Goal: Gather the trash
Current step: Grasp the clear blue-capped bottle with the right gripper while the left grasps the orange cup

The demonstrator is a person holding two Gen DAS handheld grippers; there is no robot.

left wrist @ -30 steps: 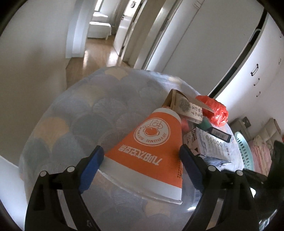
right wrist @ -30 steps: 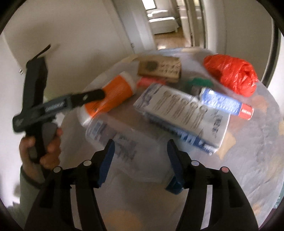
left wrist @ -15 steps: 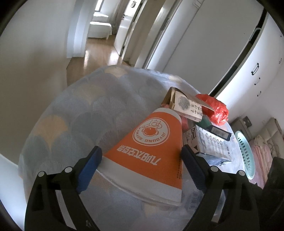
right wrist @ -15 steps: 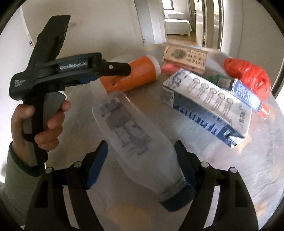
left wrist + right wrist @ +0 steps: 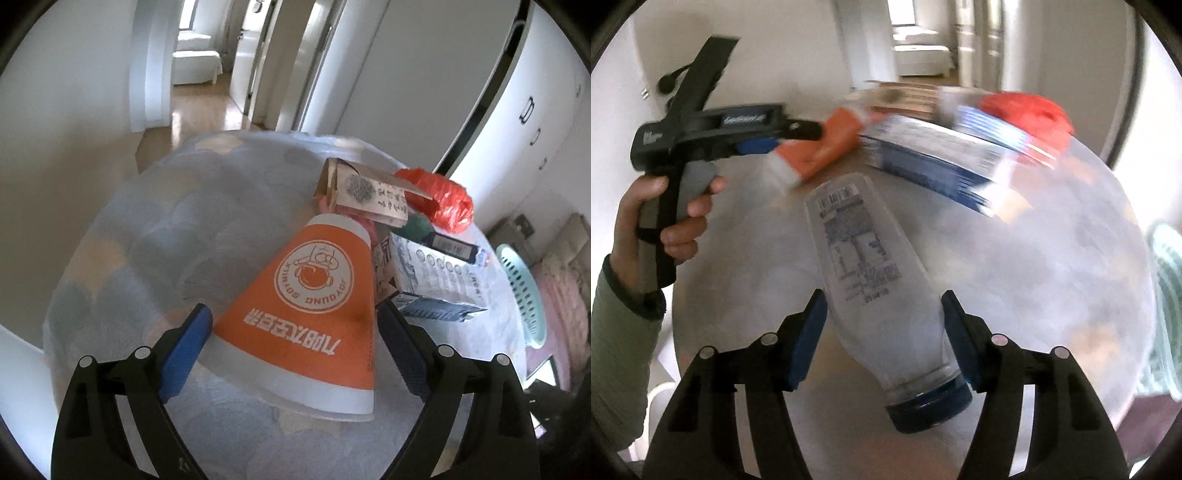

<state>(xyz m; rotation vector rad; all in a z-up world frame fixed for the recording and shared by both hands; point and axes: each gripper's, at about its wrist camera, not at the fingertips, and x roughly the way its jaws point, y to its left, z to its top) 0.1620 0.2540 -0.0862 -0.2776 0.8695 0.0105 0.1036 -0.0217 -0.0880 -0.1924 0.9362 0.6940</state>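
Observation:
An orange and white paper cup [image 5: 314, 310] lies on its side on the round table, and my left gripper [image 5: 295, 343] is shut on it near its wide rim. The cup also shows in the right wrist view [image 5: 816, 147]. My right gripper [image 5: 884, 332] is shut on a clear plastic bottle [image 5: 875, 273] with a blue cap, held with the cap toward the camera. Behind lie a blue and white carton [image 5: 432, 277], a brown paper box [image 5: 369, 192], a red plastic bag [image 5: 443, 199] and a dark blue tube [image 5: 450, 245].
The round table [image 5: 166, 229] has a pale scalloped cloth. A light green basket [image 5: 521, 291] stands beyond its right edge. White cupboards are at the right and a hallway lies behind. The hand holding the left gripper [image 5: 676, 206] shows at the table's left in the right wrist view.
My right gripper has lifted the bottle and swung it right, away from the pile. My left gripper has stayed on the orange cup with only a slight shift.

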